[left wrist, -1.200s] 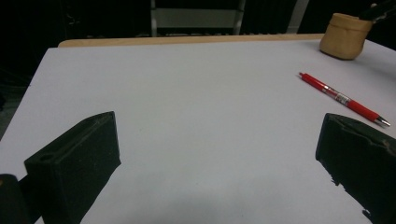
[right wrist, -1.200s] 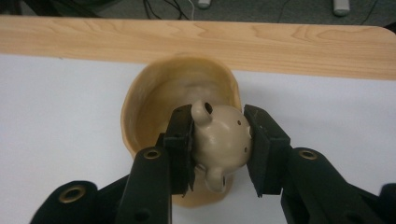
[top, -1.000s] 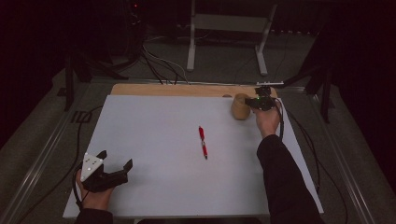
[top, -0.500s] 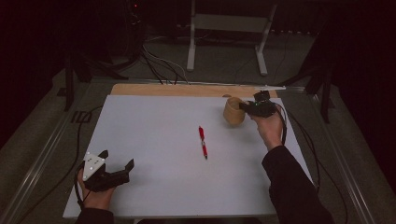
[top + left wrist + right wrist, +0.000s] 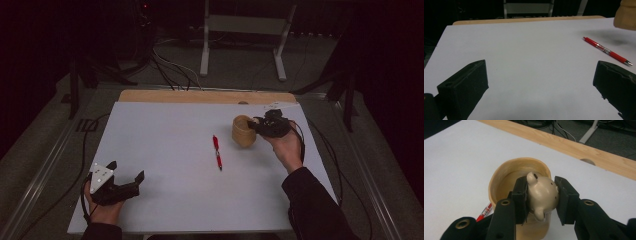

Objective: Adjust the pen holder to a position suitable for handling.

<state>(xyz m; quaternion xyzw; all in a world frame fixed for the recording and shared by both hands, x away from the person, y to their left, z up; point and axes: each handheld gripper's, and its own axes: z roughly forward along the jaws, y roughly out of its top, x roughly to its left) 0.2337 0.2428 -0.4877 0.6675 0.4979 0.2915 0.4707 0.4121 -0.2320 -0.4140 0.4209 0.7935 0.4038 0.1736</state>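
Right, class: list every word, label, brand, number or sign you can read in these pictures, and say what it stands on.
None can be read.
Red pen: its clear middle section carries a small mark, too blurred to read.
Tan cup, bear-shaped knob held in the right tool, white table sheet, left tool: no writing visible.

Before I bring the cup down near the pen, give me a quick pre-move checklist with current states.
1. Right gripper shut on the cup's bear-head ornament: ok.
2. Cup upright: ok.
3. Cup lifted off the white mat: cannot tell.
4. Red pen lying apart from the cup: ok.
5. Left gripper open, holding nothing, parked at the mat's near-left corner: ok.
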